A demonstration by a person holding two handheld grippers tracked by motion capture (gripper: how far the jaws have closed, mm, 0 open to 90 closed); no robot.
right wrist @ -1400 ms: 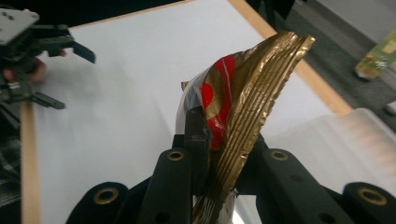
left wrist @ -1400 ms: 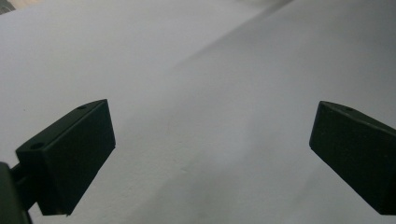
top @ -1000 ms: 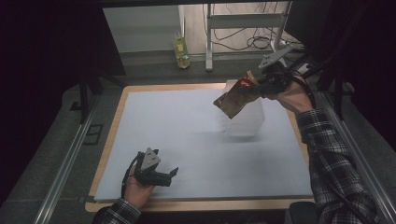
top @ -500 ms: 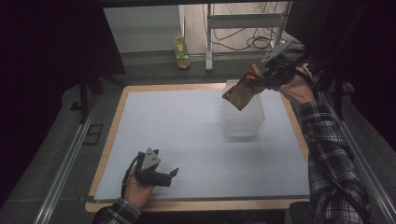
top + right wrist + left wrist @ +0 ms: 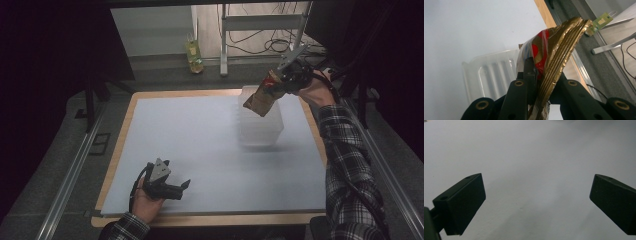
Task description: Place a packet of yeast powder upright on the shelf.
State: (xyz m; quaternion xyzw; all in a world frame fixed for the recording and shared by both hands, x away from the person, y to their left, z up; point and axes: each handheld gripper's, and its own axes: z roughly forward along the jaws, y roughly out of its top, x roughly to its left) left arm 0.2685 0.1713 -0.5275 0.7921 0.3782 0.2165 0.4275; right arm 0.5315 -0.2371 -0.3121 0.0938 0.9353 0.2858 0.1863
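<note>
A gold and red foil snack bag (image 5: pixel 262 93) (image 5: pixel 554 50) hangs in the air over a clear plastic tub (image 5: pixel 260 117) (image 5: pixel 491 75) at the table's far right. My right gripper (image 5: pixel 286 80) (image 5: pixel 541 82) is shut on the bag's crimped end, and the bag slants down to the left above the tub's open top. At the near left, my left gripper (image 5: pixel 185 186) (image 5: pixel 536 200) lies low over the pale blue mat (image 5: pixel 200 145), pointing right. It stands open, and between its black fingers (image 5: pixel 464 200) there is just bare mat.
The mat covers a wooden tabletop (image 5: pixel 210 219) with a rim showing at the front and left. A yellow-green bottle (image 5: pixel 194 55) stands on the floor beyond the far edge, beside a metal stand (image 5: pixel 260 25) and cables. Metal rails (image 5: pixel 70 175) run along both sides.
My right gripper has carried the bag rightward and toward the far edge, from over the tub's left corner to above its far side. The left gripper has stayed put.
</note>
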